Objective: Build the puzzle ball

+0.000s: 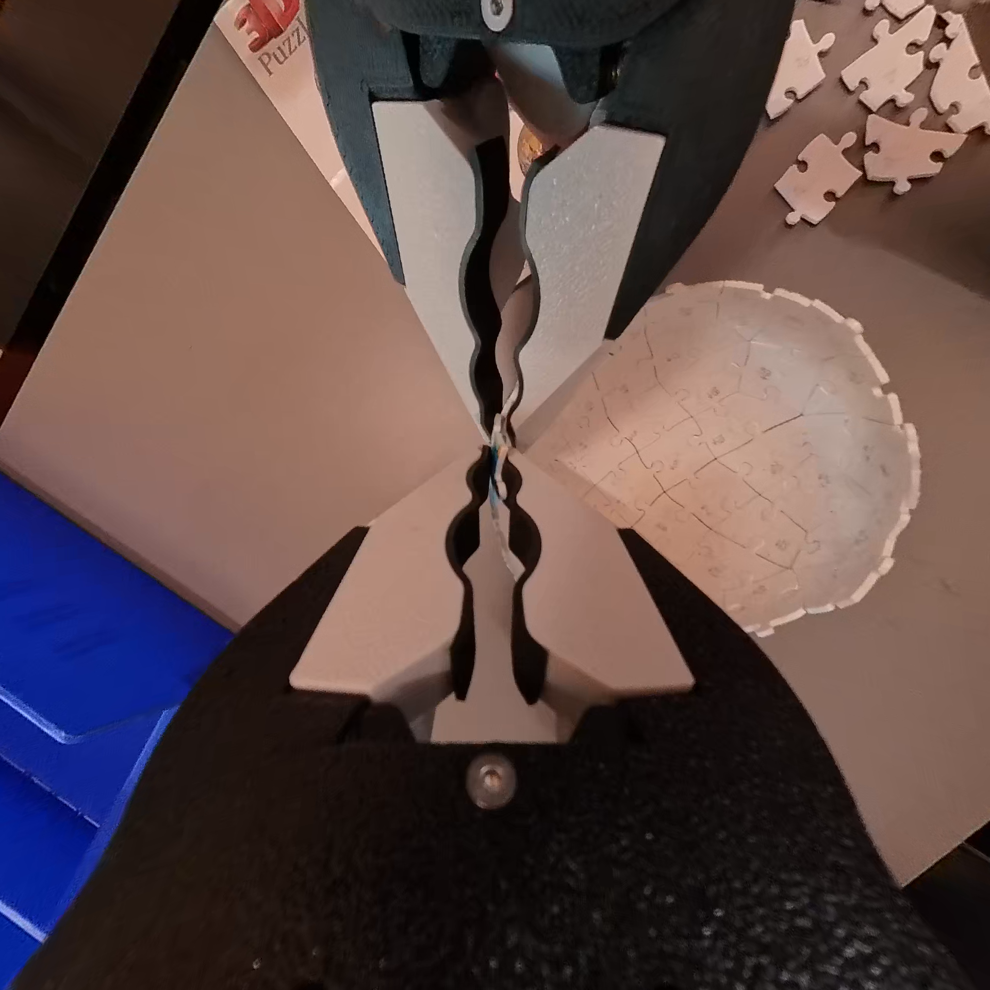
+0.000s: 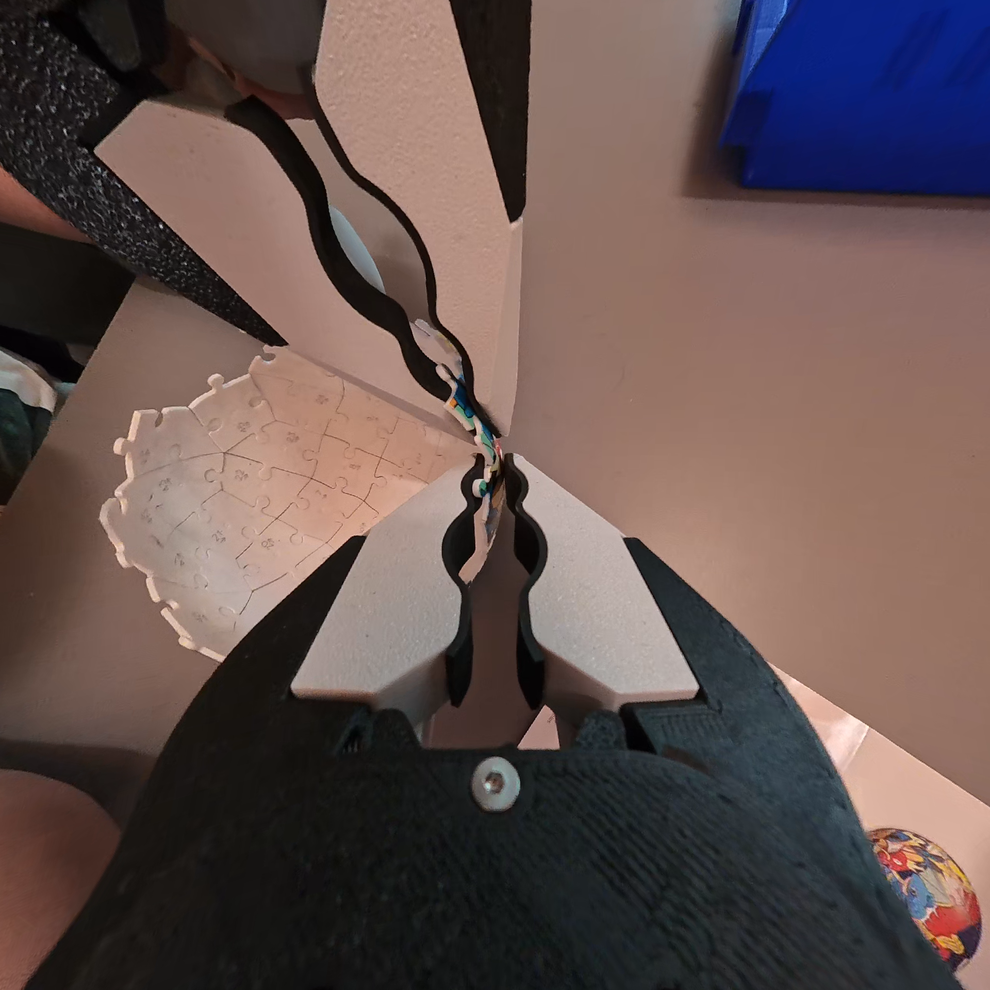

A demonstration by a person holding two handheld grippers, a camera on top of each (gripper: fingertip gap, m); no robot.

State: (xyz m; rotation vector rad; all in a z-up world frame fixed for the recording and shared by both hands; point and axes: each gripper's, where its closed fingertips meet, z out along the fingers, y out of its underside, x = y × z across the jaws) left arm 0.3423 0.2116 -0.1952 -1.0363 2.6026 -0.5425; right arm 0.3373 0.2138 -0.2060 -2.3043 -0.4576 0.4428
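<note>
A half-built white puzzle ball (image 1: 750, 455), open side up like a bowl, sits on the tan table; it also shows in the right wrist view (image 2: 241, 482). My left gripper (image 1: 495, 455) is shut on a coloured puzzle piece (image 1: 495, 498), seen edge-on. My right gripper (image 2: 493, 460) is shut on another coloured piece (image 2: 482, 535). The two grippers meet tip to tip above the table beside the half ball, and the two pieces touch at their edges. The right gripper (image 1: 498, 423) enters the left wrist view from the top. The left gripper (image 2: 485, 428) enters the right wrist view from the upper left with its piece (image 2: 458, 399).
Several loose white pieces (image 1: 884, 107) lie face down at the far right of the table. The puzzle box (image 1: 268, 43) lies behind the grippers, and its ball picture (image 2: 921, 900) shows in the right wrist view. A blue bin (image 1: 80, 643) (image 2: 857, 91) stands at the table's edge. My left and right fingertips are right by each other.
</note>
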